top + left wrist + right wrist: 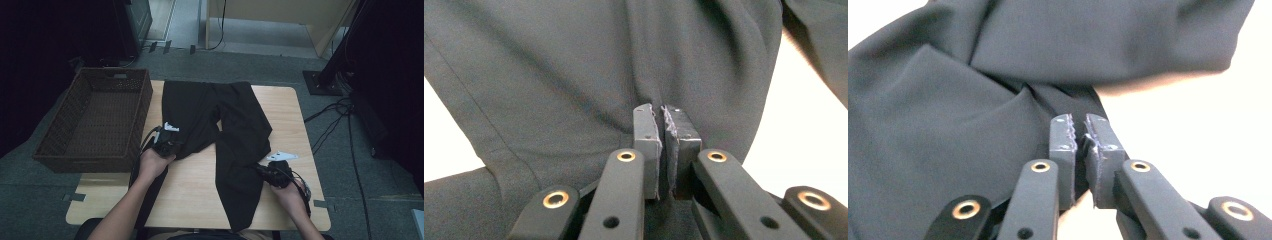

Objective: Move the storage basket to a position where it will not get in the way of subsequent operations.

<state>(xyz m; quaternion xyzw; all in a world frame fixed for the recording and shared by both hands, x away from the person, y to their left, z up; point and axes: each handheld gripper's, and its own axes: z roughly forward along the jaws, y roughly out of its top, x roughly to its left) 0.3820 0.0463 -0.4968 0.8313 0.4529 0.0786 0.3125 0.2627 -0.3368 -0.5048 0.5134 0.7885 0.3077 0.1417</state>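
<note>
Black trousers point(220, 130) are spread across the desk point(200, 190), basket point(95, 120) off to the left. My left tongs point(662, 114) are clamped on the left leg's cloth, and my right tongs point(1079, 125) pinch the right leg's edge.

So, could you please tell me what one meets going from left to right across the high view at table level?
Wicker basket → left gripper → black trousers → right gripper → bare right edge of the table.

Black trousers point(235, 135) spread flat on table, legs bent
</note>
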